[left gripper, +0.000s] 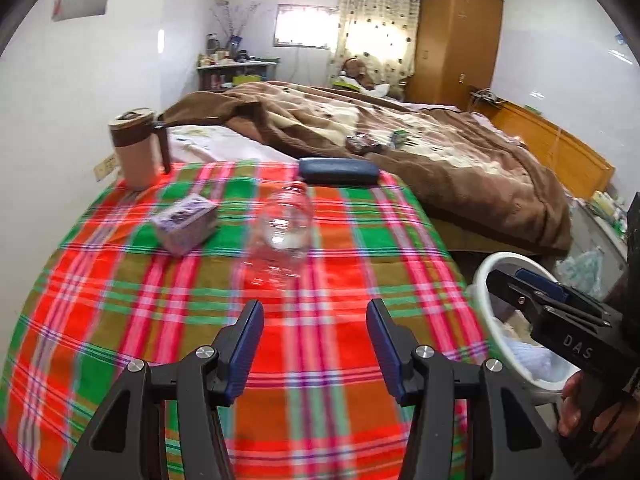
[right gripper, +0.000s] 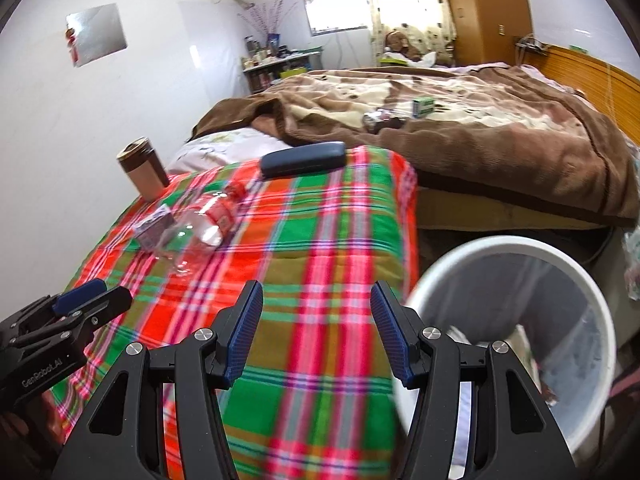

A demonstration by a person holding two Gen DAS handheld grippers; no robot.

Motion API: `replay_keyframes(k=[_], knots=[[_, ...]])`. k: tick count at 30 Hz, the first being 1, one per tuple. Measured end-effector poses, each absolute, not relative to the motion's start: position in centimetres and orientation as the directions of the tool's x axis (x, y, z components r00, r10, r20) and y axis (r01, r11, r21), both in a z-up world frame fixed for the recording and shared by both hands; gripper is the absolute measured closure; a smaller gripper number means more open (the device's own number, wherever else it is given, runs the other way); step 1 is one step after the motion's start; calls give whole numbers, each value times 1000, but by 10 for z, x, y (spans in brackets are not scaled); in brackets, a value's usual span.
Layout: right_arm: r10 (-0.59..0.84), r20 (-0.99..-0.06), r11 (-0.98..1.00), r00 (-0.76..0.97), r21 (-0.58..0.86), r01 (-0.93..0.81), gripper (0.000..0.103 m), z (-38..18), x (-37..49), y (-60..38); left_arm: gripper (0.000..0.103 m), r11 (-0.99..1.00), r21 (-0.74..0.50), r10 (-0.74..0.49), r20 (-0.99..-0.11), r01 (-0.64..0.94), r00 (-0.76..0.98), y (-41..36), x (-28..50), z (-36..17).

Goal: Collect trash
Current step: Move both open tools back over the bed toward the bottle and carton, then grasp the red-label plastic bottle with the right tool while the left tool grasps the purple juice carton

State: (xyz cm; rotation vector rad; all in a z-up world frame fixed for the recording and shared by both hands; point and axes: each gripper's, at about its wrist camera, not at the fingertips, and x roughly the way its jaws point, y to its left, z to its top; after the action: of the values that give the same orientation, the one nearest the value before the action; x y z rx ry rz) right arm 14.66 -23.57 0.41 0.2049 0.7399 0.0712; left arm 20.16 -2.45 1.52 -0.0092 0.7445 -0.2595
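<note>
An empty clear plastic bottle [left gripper: 285, 232] with a red label lies on its side on the plaid-covered table [left gripper: 320, 320]; it also shows in the right wrist view [right gripper: 202, 222]. A small purple box [left gripper: 186, 222] lies beside it, to its left [right gripper: 154, 226]. My left gripper [left gripper: 315, 340] is open and empty, above the table, short of the bottle. My right gripper [right gripper: 316, 332] is open and empty at the table's right edge, next to a white trash bin [right gripper: 516, 320] on the floor. The bin also shows in the left wrist view [left gripper: 500, 320].
A brown-lidded mug [left gripper: 138, 146] stands at the table's far left. A dark blue case [left gripper: 338, 171] lies at the table's far edge. Behind is a bed with a brown blanket [left gripper: 420, 136] carrying small items. A wooden wardrobe [left gripper: 456, 36] stands at the back.
</note>
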Motion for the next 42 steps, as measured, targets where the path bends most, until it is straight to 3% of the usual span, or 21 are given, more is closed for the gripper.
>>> replay_keyframes(k=[21,26,30,42], knots=[[265,-695,958,668,270,-99,45,-3,240,-150,40,990,-100,-139,-689,96,712,88,306,2],[237,-734,967,636,242,-82,45,-12,261,-136,38,991,-93,-137,-716,100,684,95,335,-8],[238,-748,965,620,252,-66,32,-15,276,-133,36,993,-57,-115,-725,107,679,94,352,-17],[147,-803,989,578,138,-60,32,-30,294,-121,33,986,-53,-145,-747,160,648,89,384,-32]])
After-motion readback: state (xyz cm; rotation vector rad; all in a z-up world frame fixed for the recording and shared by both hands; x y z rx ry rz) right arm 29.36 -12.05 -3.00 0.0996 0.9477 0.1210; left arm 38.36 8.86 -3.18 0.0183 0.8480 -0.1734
